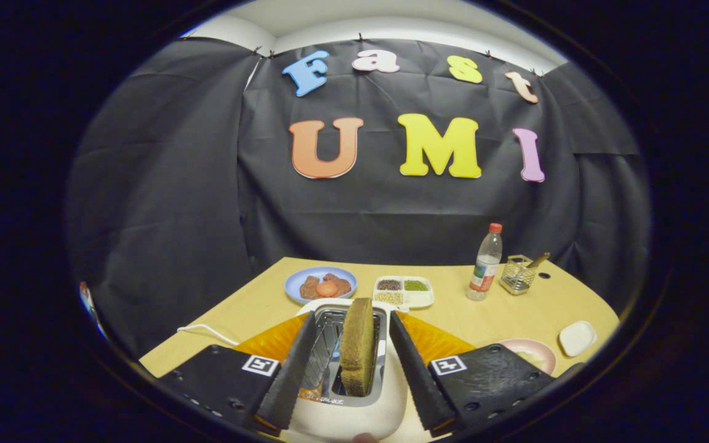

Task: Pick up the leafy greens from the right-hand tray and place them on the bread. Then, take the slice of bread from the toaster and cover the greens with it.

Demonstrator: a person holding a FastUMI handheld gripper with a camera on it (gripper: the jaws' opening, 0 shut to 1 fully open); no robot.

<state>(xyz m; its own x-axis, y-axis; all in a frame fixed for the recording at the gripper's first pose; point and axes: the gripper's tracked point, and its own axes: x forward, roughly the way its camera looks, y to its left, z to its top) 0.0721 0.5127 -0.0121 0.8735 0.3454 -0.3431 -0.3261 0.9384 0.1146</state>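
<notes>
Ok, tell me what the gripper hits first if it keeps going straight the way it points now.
Most likely the slice of bread standing upright in the toaster. The gripper is open, a finger on either side of the slice, so it lies right in the line. Depth is hard to judge; the toaster's top may come first.

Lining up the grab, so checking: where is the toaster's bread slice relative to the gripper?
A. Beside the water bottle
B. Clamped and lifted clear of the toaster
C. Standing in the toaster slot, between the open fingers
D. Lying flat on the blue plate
C: the bread slice stands upright in the toaster, with the gripper open and its fingers either side, not touching it.
</notes>
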